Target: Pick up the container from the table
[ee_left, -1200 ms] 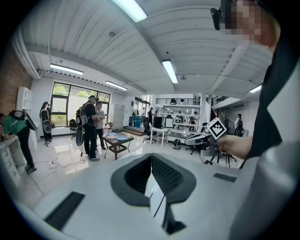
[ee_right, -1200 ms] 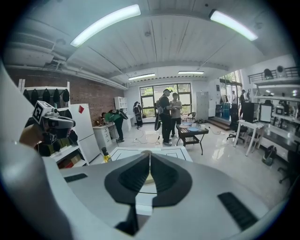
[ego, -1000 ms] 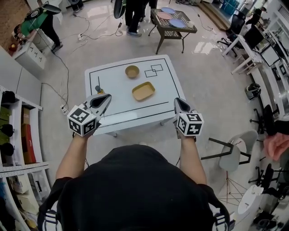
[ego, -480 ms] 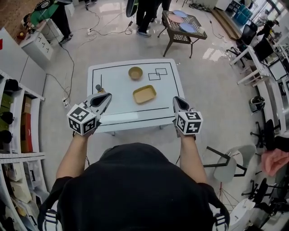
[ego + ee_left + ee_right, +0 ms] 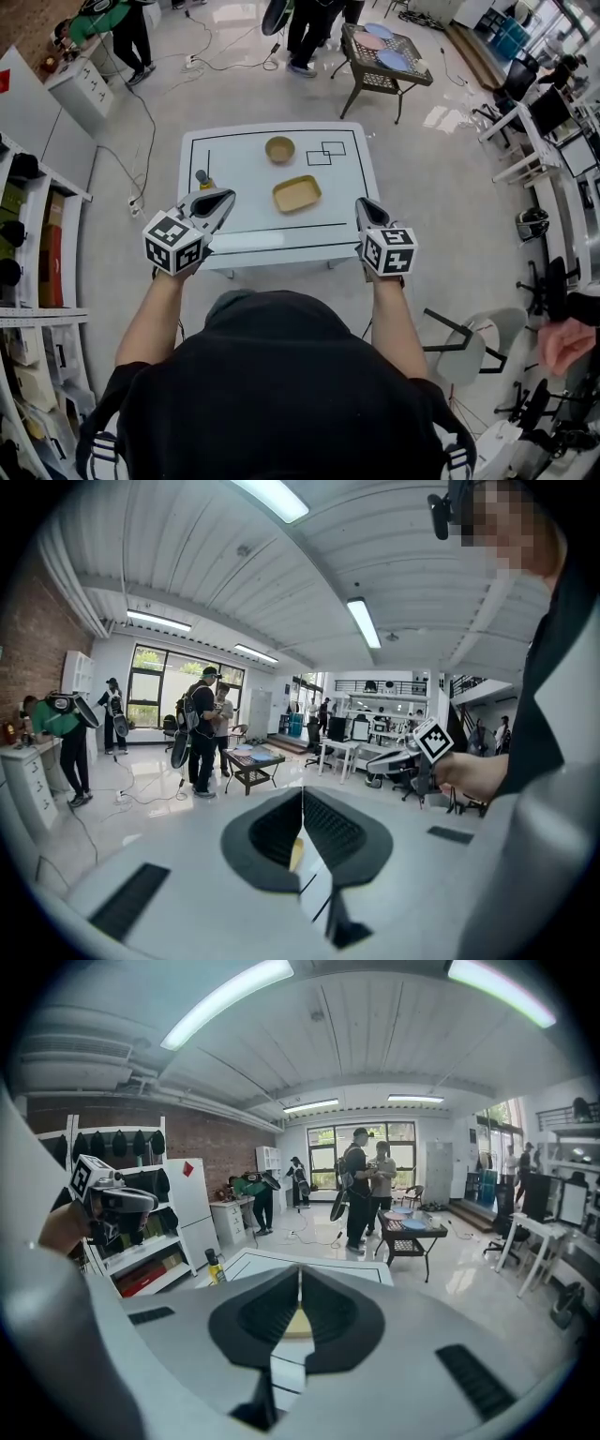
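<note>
**Jaws clenched on both sides, container untouched**

Head view: your left gripper (image 5: 223,197) and right gripper (image 5: 362,204) hover at the counter's (image 5: 244,183) near edge, both empty. The yellow container (image 5: 297,193) lies farther in between them, apart from both, and a bowl (image 5: 279,149) sits beyond it.

Left gripper view: your jaws are pressed together on nothing.

Right gripper view: your jaws are likewise together, with the container (image 5: 299,1323) ahead.

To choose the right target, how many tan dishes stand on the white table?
2: a round bowl toward the far side, and a rectangular container in front of it, near the middle. None seems hidden.
</note>
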`<state>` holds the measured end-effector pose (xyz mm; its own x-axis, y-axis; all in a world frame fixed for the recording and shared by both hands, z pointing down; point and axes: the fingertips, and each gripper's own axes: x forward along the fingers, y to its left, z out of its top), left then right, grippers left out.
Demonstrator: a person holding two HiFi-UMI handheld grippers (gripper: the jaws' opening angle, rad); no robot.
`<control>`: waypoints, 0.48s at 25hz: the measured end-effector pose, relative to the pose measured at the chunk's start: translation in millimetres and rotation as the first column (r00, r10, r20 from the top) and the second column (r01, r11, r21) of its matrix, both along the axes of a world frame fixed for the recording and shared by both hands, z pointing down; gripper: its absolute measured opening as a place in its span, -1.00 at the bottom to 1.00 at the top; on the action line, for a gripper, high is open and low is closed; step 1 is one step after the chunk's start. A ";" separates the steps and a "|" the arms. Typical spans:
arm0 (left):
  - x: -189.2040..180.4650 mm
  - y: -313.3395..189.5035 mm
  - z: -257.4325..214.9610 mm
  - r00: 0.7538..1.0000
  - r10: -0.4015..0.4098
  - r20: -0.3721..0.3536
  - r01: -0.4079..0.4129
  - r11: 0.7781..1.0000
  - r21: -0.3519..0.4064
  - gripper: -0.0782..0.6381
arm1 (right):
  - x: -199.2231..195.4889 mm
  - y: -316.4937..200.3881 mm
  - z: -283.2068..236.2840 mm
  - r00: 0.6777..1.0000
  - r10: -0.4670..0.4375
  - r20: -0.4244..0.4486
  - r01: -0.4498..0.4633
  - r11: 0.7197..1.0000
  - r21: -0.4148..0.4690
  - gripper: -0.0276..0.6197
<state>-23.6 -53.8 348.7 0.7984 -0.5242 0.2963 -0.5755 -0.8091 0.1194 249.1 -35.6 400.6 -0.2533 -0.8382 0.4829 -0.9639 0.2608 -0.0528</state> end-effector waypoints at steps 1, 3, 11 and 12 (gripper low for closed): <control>0.3 1.0 -0.5 1.000 -0.002 0.000 0.002 1.000 0.000 -0.76 | 0.1 0.8 0.6 1.000 -0.002 0.002 0.002 1.000 -0.002 -0.88; 1.2 3.0 -0.1 1.000 -0.005 0.000 0.005 1.000 -0.003 -0.76 | 1.0 2.6 2.4 1.000 -0.004 0.002 0.004 1.000 -0.007 -0.88; 4.7 3.9 8.5 1.000 0.005 -0.003 -0.005 1.000 -0.022 -0.76 | 2.6 2.3 2.8 1.000 -0.009 -0.009 0.009 1.000 -0.010 -0.88; 6.2 2.8 8.8 1.000 0.008 -0.005 -0.008 1.000 -0.022 -0.76 | 3.1 1.9 3.9 1.000 -0.008 -0.011 0.008 1.000 -0.012 -0.88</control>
<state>-17.3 -50.9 357.5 0.8042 -0.5111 0.3034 -0.5682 -0.8109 0.1400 252.2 -33.7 404.5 -0.2551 -0.8302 0.4956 -0.9622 0.2684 -0.0458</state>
